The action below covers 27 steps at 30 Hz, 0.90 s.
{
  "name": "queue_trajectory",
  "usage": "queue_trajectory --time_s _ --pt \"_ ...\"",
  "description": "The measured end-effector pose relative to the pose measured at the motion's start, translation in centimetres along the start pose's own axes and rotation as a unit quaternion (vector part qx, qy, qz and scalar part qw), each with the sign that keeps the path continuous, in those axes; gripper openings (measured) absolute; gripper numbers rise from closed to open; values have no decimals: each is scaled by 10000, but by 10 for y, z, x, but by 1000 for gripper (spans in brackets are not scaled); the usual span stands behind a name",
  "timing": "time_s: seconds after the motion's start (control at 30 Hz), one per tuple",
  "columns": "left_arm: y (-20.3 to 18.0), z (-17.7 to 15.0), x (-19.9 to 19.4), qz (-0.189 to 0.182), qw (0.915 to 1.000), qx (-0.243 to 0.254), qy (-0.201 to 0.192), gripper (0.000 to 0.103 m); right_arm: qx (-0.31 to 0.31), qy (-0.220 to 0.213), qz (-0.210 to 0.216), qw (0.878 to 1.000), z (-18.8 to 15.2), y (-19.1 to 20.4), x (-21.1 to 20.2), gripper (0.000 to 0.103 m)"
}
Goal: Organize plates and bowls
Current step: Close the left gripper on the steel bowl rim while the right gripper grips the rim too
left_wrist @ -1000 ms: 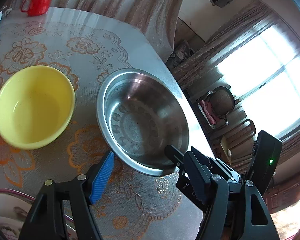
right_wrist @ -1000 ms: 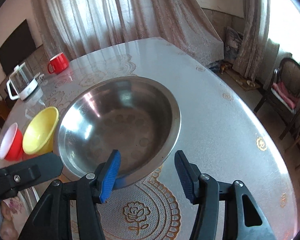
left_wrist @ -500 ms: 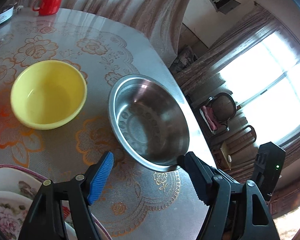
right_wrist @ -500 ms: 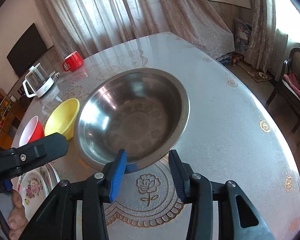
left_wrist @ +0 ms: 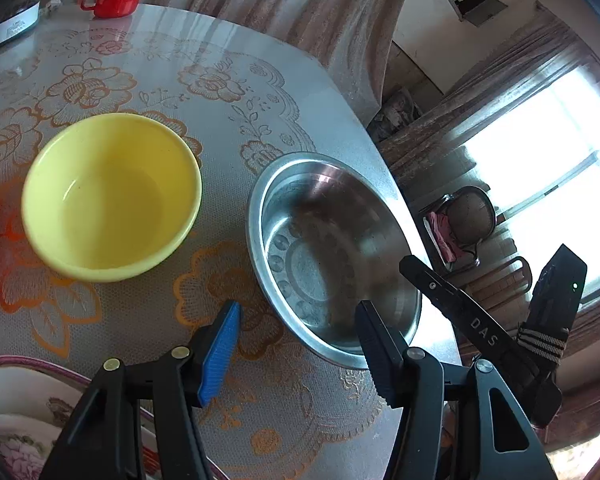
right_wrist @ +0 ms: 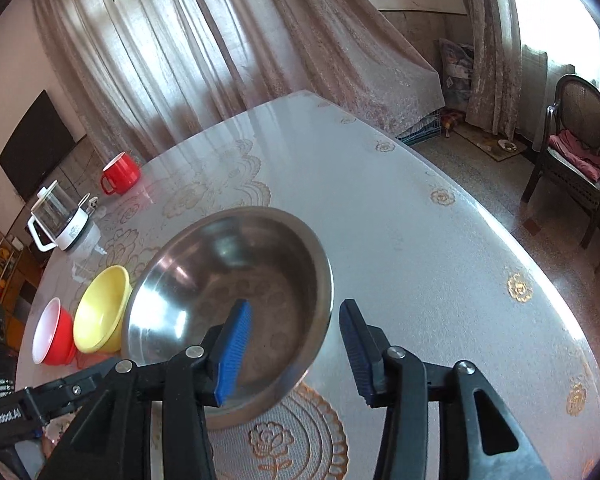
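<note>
The worktop (right_wrist: 420, 216) carries a steel bowl (right_wrist: 236, 280) near me, a yellow bowl (left_wrist: 112, 196) just left of it and a red bowl (right_wrist: 52, 332) further left. My right claw (right_wrist: 292, 348) straddles the steel bowl's near rim, spread, just been opening, not pinching it. My left claw (left_wrist: 296, 344), spread, just been closing, holds nothing.

On a round table (right_wrist: 400, 208) under a floral plastic cloth, we see the right gripper (right_wrist: 296, 344) hanging over the near rim of a steel bowl (right_wrist: 204, 276), its jaws parted, having just widened slightly, gripping nothing. A yellow bowl (right_wrist: 100, 312) and red bowl (right_wrist: 54, 330) sit in a row beside it; a red mug (right_wrist: 121, 172) and glass kettle (right_wrist: 60, 216) stand beyond.
</note>
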State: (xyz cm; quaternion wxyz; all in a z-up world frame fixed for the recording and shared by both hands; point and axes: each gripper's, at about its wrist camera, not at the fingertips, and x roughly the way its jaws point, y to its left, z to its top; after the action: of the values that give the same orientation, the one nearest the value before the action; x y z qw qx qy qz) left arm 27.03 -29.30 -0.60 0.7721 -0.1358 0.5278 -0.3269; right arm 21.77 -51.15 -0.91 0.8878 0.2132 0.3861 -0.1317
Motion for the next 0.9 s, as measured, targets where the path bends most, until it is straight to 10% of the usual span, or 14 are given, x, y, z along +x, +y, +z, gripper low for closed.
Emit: queue_trajectory --time_s 0.17,0.37,0.67,0.9 --pt "-4 5 9 -173 9998 58 73 54 44 106 -142 9998 16 2 29 45" --pt "-8 1 0 -322 9992 211 -64 53 190 315 -76 9993 15 -7 33 12" --pt "-13 -35 -12 -493 9980 366 163 52 156 381 36 9991 -19 -18 -10 13" --pt "-17 -45 -8 46 9977 666 146 53 -11 491 266 9984 -45 -19 -23 19"
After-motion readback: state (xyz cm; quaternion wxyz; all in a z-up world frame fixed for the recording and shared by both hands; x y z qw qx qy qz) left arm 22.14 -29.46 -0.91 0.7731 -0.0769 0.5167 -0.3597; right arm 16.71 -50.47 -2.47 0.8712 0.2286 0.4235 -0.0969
